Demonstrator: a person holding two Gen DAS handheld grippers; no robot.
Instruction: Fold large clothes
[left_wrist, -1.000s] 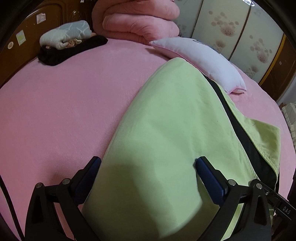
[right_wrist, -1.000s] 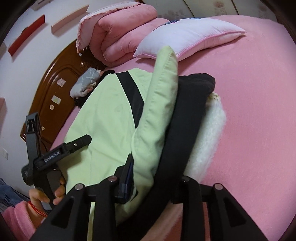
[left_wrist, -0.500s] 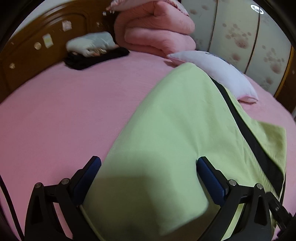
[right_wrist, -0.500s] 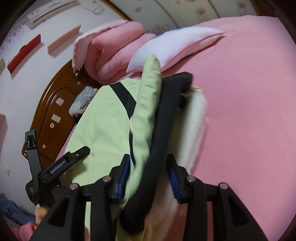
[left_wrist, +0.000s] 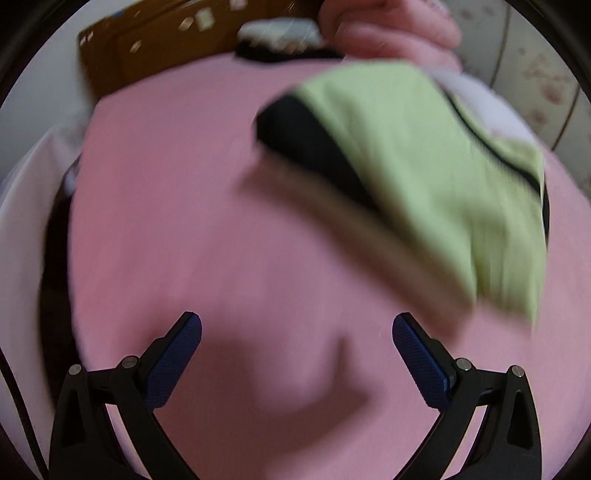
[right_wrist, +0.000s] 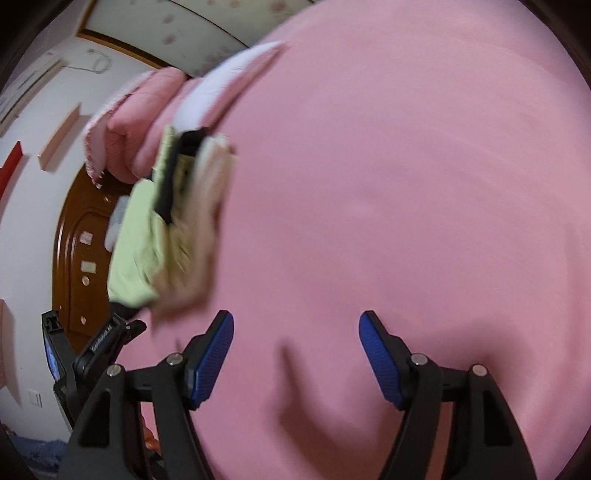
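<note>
Home bedroom: pink bed (right_wrist: 406, 184), wooden headboard (right_wrist: 79, 236), folded quilt (left_wrist: 388, 29), pillow (right_wrist: 225, 85).

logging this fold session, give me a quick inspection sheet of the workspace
surface: pink bed sheet, bare under both grippers
job's things: green jacket with black trim and pale lining, lying folded on the bed, apart from both grippers
clutter: folded pink quilt, white pillow, small pile of clothes by the headboard
grippers: left gripper open, nothing between its jaws; right gripper jaws opening, nothing between them
cables: thin dark cord at the left edge of the left wrist view
surroundings: brown wooden headboard, white wall, patterned wardrobe doors; pictures blurred
</note>
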